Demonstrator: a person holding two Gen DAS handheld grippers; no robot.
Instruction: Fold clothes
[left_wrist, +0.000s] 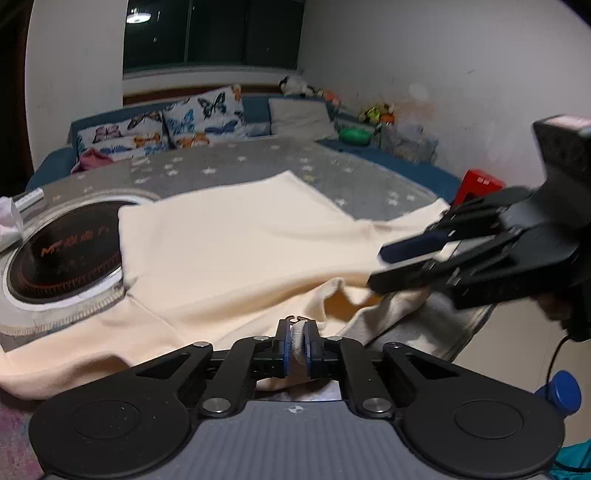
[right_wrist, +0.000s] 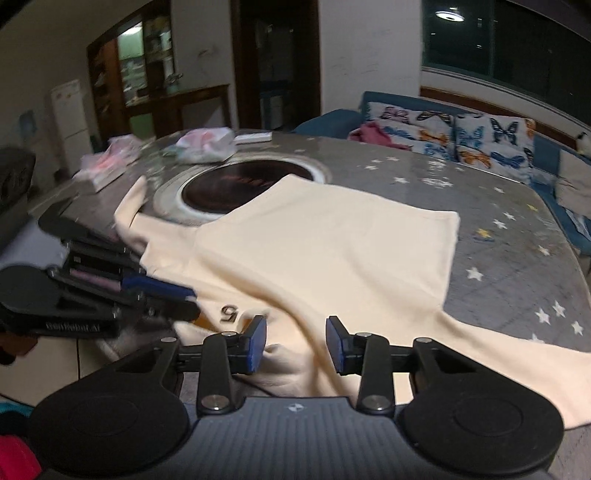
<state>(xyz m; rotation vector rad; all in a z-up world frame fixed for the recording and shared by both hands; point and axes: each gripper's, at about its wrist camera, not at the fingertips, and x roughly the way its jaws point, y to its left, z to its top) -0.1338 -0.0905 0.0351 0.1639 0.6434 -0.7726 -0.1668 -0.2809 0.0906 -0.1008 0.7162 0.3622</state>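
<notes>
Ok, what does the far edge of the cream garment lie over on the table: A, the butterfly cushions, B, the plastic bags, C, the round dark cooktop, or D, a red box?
C: the cream garment covers the near rim of the round dark cooktop set into the table.

A dark "G"-like mark, perhaps a "5", on the cream garment (right_wrist: 325, 251) near its collar.

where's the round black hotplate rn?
The hotplate is set into the table, left in the left wrist view, its near edge under the cream shirt.
</notes>
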